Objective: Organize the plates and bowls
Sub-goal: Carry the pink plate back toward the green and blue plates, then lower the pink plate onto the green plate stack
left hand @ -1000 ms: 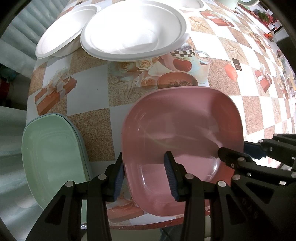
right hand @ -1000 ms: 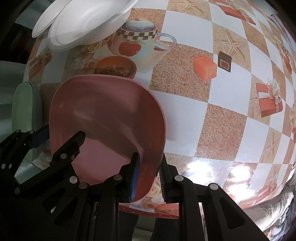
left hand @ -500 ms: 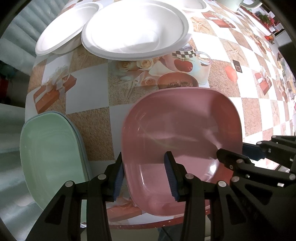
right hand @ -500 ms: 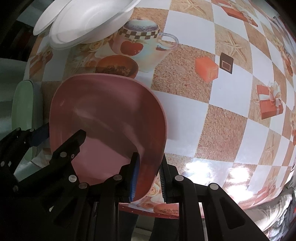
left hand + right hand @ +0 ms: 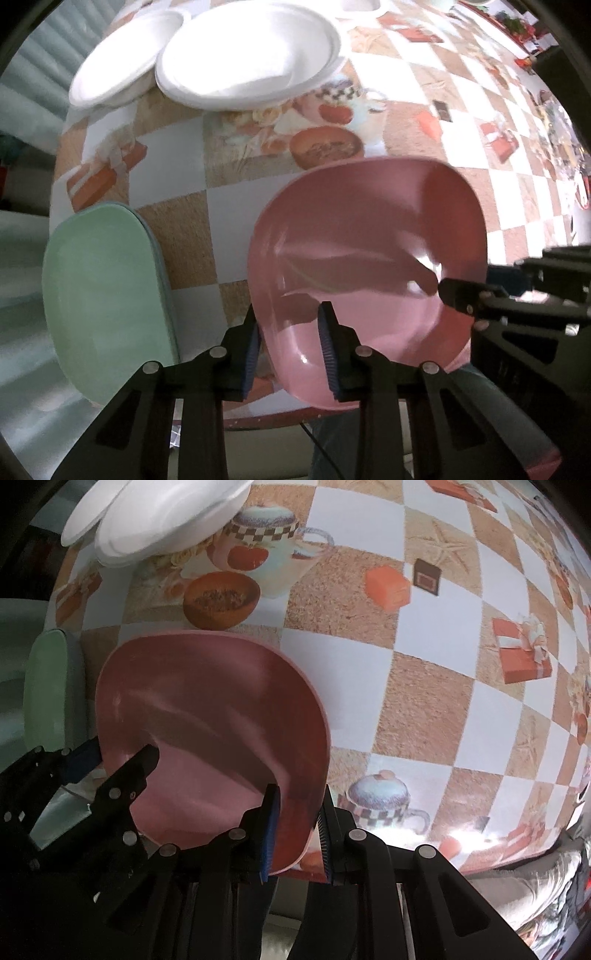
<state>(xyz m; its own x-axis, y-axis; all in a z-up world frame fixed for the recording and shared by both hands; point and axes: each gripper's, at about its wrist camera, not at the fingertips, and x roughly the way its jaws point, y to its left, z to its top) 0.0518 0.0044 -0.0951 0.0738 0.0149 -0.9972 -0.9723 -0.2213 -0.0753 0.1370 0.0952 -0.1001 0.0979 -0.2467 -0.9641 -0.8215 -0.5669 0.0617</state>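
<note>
A pink square plate lies on the patterned table near its front edge. My left gripper straddles the plate's left rim. Its jaws are closing, and the inner pad still stands a little off the rim. In the right wrist view the same pink plate has its right rim pinched between the blue pads of my right gripper, which is shut on it. The right gripper also shows at the plate's right side in the left wrist view. A stack of green plates sits just left of the pink one.
Two piles of white paper plates rest at the back of the table. The table's front edge runs right under both grippers. To the right, the checked tablecloth carries only printed pictures.
The left gripper's jaws have narrowed around the pink plate's left rim. The right gripper keeps its grip, and the plates stay where they were.
</note>
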